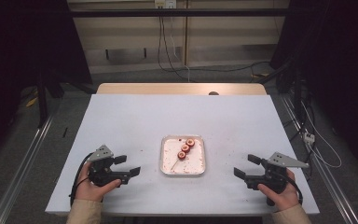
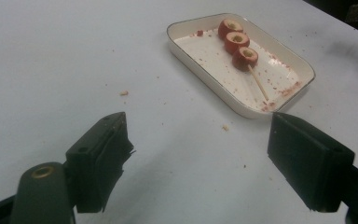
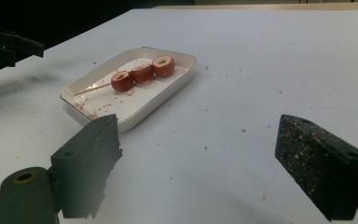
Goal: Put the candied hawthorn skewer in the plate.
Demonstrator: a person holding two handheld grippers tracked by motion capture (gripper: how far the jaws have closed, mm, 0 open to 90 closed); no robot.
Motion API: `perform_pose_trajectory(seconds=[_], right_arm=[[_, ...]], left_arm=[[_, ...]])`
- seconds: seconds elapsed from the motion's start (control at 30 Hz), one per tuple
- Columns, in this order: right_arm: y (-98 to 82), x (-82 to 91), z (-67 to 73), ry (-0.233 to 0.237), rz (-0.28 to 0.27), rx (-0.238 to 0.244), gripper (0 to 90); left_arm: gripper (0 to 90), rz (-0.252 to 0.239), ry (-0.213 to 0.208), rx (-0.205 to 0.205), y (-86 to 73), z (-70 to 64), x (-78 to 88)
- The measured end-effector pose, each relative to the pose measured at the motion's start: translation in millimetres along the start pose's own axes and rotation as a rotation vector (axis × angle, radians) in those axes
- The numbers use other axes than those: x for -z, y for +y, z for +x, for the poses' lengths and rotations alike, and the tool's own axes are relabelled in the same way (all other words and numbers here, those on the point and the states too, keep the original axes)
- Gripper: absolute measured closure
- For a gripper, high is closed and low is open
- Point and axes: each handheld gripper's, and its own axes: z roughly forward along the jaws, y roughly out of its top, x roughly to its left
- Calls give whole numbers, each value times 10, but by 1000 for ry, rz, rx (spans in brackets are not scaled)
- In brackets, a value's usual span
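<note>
white tray (image 1: 167, 168), skewer of three red fruit pieces (image 1: 185, 148) inside

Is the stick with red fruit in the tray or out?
In: the wooden stick with three red fruit pieces lies flat inside the white rectangular tray.

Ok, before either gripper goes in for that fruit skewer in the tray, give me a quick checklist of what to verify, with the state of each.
1. Left gripper open and empty: ok, fingers apart, nothing between them.
2. Right gripper open and empty: ok, same.
3. Skewer lying inside the tray: ok, three red fruit pieces on it, bare stick end pointing toward the person.
4. Stick end free to grasp: ok, nothing lies on it.
5. Path from each gripper to the tray: ok, crumbs on the table between them, no objects.
6. Whether the fruit sticks to the tray: cannot tell.
</note>
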Motion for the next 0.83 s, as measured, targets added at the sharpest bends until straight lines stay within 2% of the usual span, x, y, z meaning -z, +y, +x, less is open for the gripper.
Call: perform_pose_trajectory(seconds=[0.2,0.47,0.83], right_arm=[[-23,-5,2,-8,15,14,137],[-47,2,-7,-20,16,5,137],[-58,-1,-17,-34,25,14,137]], left_arm=[[199,-9,10,18,-19,48,31],[198,19,32,6,-33,82,-6],[196,23,52,-1,-38,97,-12]])
